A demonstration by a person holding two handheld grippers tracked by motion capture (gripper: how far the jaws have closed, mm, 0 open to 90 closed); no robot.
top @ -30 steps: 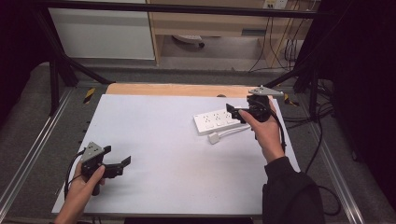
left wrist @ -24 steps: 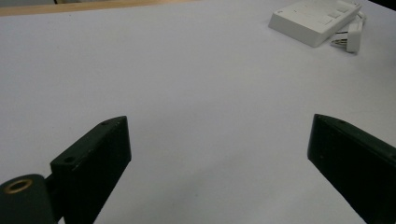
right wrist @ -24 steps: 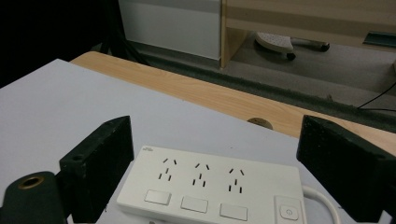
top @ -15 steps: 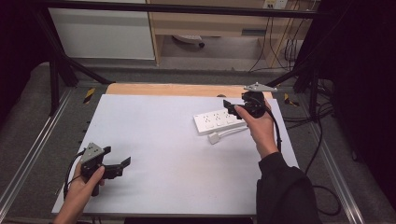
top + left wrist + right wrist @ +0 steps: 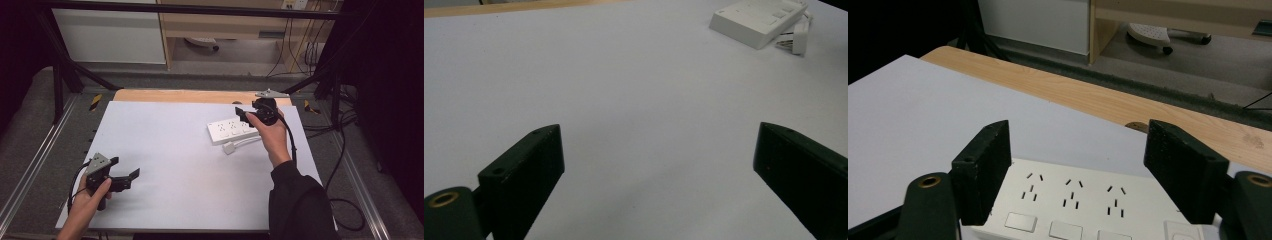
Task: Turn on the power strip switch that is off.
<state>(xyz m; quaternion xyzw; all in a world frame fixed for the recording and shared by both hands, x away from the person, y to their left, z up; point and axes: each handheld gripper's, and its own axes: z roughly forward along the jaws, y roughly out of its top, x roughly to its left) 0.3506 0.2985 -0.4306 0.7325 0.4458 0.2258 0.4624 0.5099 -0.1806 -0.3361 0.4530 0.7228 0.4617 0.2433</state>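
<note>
A white power strip (image 5: pixel 229 130) lies flat on the right half of the white table top (image 5: pixel 175 150), with its white plug (image 5: pixel 229 148) and cord just in front of it. My right gripper (image 5: pixel 241 113) hovers open over the strip's far right end, nothing between its jaws. The right gripper view looks down on the power strip (image 5: pixel 1083 205), showing three socket sets and a row of switches, between the open right gripper (image 5: pixel 1080 145). My left gripper (image 5: pixel 125 168) is open near the front left, over bare table. The left gripper (image 5: pixel 659 135) view shows the power strip (image 5: pixel 759 20) and plug (image 5: pixel 796 42) far off.
A wooden strip (image 5: pixel 175 95) runs along the table's back edge. Behind it are a white cabinet (image 5: pixel 110 35), a chair base (image 5: pixel 200 44) and hanging cables (image 5: pixel 295 45). Metal rails (image 5: pixel 30 165) flank the table.
My right gripper has moved a little away from the person and left, over the strip's far end. The left gripper has stayed put.
</note>
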